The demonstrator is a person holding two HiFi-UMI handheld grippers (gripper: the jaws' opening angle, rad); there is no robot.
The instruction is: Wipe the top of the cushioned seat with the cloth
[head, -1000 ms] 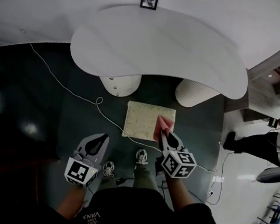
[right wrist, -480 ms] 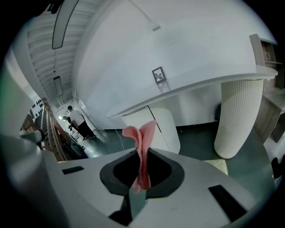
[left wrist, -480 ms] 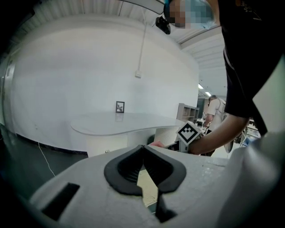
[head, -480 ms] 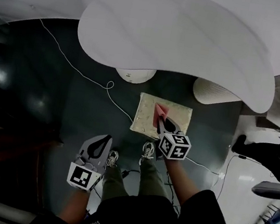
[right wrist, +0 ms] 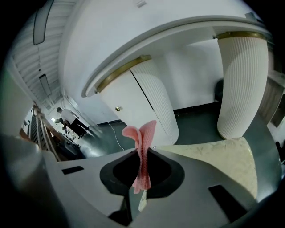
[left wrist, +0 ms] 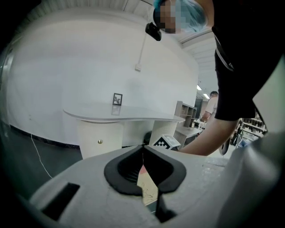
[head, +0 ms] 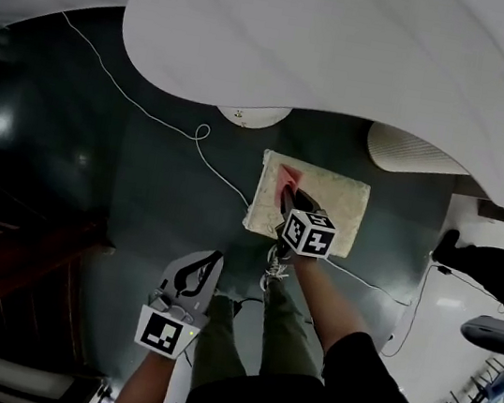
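Note:
The cushioned seat is a cream square pad low on the dark floor, below the white table. A pink cloth lies on the seat's left part, and my right gripper is shut on it from the near side. In the right gripper view the cloth stands pinched upright between the jaws, with the seat's top to the right. My left gripper hangs apart, low by the person's left leg; its jaws are shut with nothing in them.
A large white curved tabletop overhangs the far side, on two round pedestals. A white cable loops across the floor left of the seat. The person's shoe is at the seat's near edge. Another person's leg is at right.
The right gripper has carried the pink cloth leftward across the seat's top, from its right part to its left part. The left gripper has stayed low and shut.

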